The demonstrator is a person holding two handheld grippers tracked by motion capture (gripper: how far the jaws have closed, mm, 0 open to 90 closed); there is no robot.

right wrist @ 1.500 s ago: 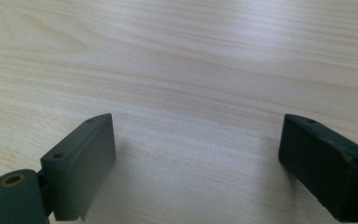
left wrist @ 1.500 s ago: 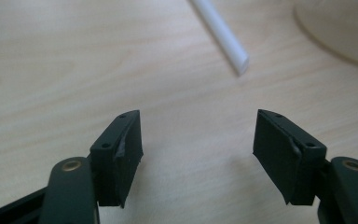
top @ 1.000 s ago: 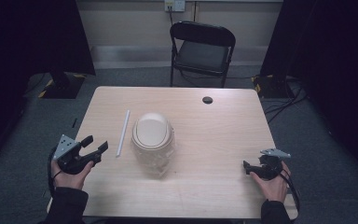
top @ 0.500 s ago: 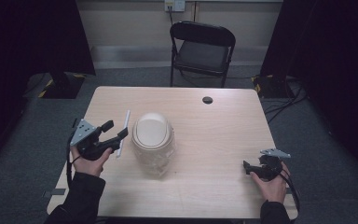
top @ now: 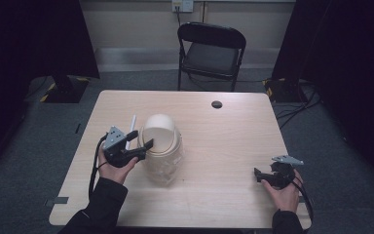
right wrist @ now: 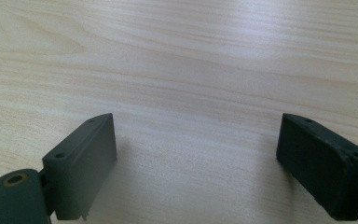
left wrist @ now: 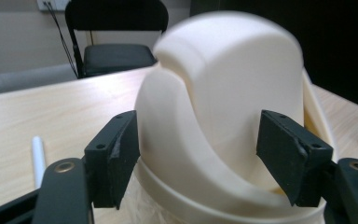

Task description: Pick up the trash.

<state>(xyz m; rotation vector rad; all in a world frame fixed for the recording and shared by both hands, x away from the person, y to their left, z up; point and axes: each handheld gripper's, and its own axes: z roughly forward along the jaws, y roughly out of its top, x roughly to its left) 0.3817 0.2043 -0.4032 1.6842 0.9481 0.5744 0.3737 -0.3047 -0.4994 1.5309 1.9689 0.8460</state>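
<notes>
A cream bin with a domed swing lid [top: 159, 139] stands at the middle left of the wooden table [top: 224, 136]; its lower body looks wrapped in clear film. My left gripper [top: 141, 146] is at the bin's left side, open. In the left gripper view the lid [left wrist: 223, 102] sits between the two black jaws of my left gripper [left wrist: 198, 163], with a small gap on each side. A thin white stick [top: 132, 124] lies just left of the bin, also seen as the stick [left wrist: 38, 156]. My right gripper [top: 259, 175] rests open near the front right, over bare wood [right wrist: 196, 158].
A small dark hole [top: 216, 104] marks the table's far side. A black folding chair [top: 212, 48] stands behind the table. Dark curtains hang at both sides, and cables lie on the grey floor at the right [top: 297, 97].
My left gripper has travelled from the table's front left edge to the right and forward, bringing its open jaws to either side of the bin's lid. The right gripper has stayed put.
</notes>
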